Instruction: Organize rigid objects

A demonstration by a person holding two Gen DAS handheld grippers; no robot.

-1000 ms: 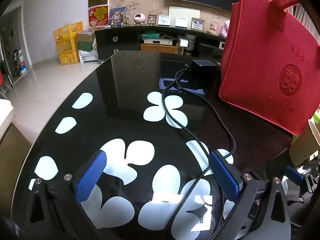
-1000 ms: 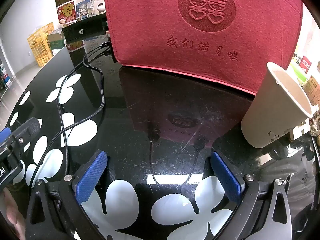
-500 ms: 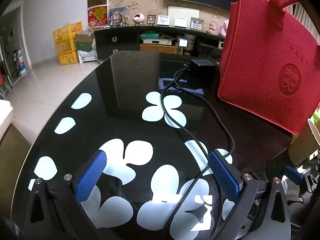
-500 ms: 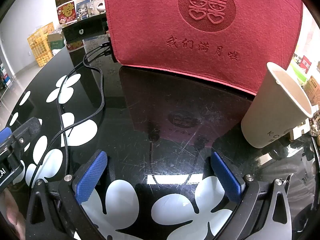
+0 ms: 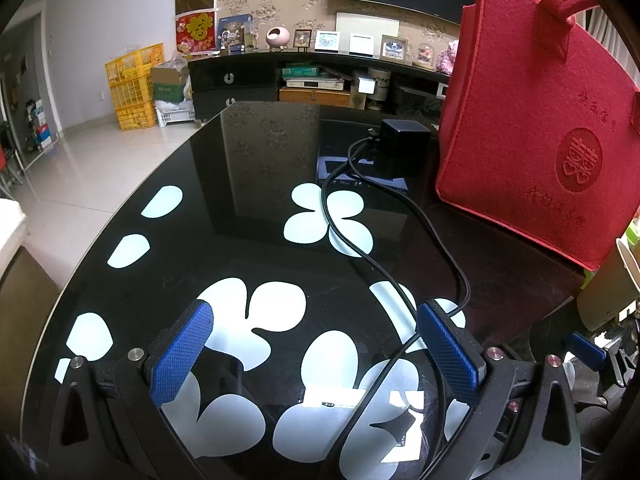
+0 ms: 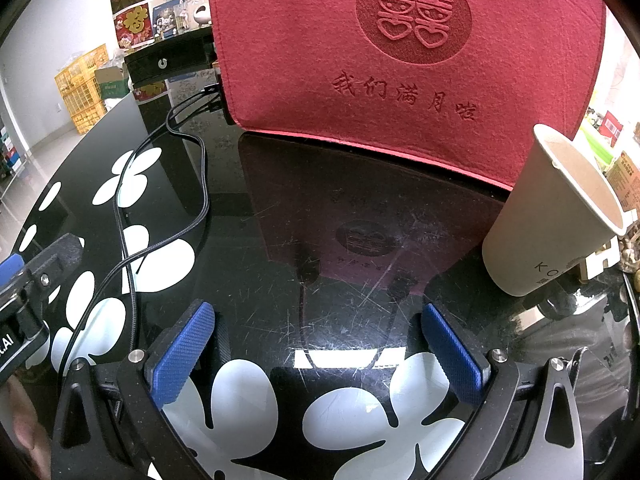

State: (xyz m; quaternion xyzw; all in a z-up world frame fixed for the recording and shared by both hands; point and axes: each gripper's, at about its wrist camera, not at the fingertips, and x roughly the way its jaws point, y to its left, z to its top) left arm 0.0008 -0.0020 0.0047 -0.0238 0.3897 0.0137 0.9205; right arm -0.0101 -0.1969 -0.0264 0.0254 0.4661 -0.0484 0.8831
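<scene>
Two handheld grippers hover low over a glossy black table [image 5: 248, 184] patterned with white petals, both sets of blue-padded jaws spread wide and holding nothing. In the right wrist view, the right gripper [image 6: 318, 354] faces a red felt bag [image 6: 400, 60] standing upright on the far side of the table, with a beige paper cup [image 6: 548, 220] upright just beside the bag's lower right corner; the cup sits ahead of and to the right of the jaws, outside the gap between them. The left gripper [image 5: 316, 354] points across the table toward a small black box [image 5: 402, 138] from which two black cables [image 5: 404, 280] trail back under its right jaw. The left wrist view alone takes in the room beyond: a dark cabinet [image 5: 280, 80] lined with framed pictures and yellow crates [image 5: 134, 80] on the floor. Only the right wrist view shows the cup whole and the bag's embossed front head-on.
</scene>
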